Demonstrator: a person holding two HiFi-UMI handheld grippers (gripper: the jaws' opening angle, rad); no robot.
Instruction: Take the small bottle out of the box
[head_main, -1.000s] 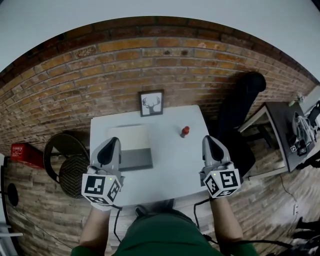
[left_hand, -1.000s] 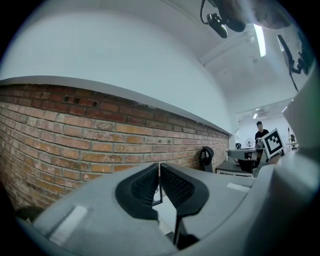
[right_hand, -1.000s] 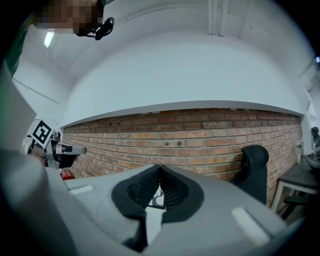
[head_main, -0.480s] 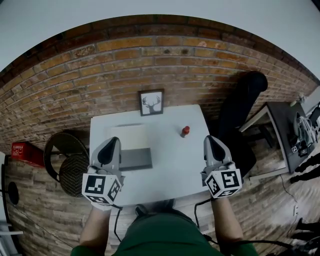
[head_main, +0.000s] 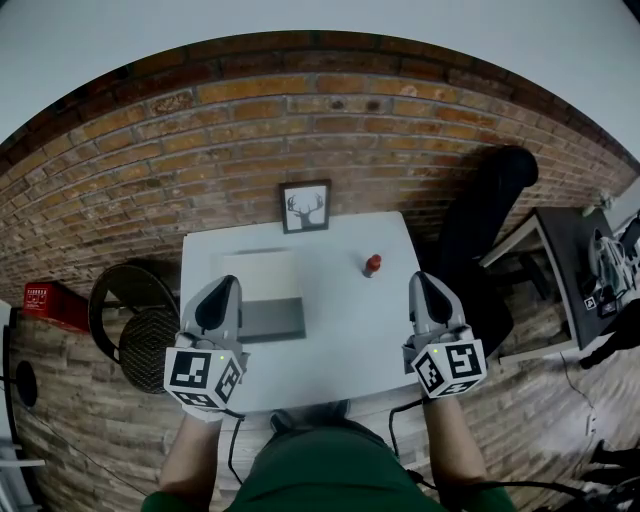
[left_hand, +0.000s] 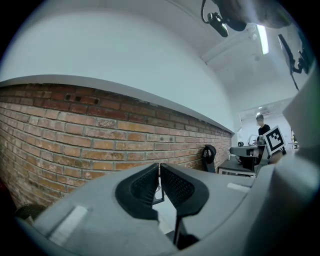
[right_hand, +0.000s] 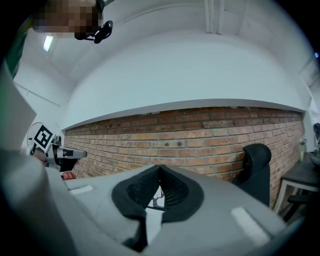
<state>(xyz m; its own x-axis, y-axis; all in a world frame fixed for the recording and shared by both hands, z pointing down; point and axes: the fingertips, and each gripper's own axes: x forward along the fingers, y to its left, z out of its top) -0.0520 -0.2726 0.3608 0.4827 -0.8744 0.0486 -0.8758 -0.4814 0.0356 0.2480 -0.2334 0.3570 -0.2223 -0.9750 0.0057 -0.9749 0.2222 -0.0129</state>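
A flat box (head_main: 262, 296), white at the back and grey at the front, lies on the left half of the white table (head_main: 350, 330). A small red bottle (head_main: 372, 264) with a dark cap stands upright on the table, to the right of the box and outside it. My left gripper (head_main: 222, 289) hovers at the box's near left corner; in the left gripper view its tips (left_hand: 159, 166) meet with nothing between them. My right gripper (head_main: 420, 281) hangs over the table's right edge, nearer than the bottle. It is shut and empty in the right gripper view (right_hand: 160, 167).
A framed deer picture (head_main: 304, 207) leans against the brick wall at the table's far edge. A black office chair (head_main: 482, 215) stands to the right, with a dark desk (head_main: 570, 255) beyond it. Round wire stools (head_main: 132, 322) and a red case (head_main: 48, 304) sit at the left.
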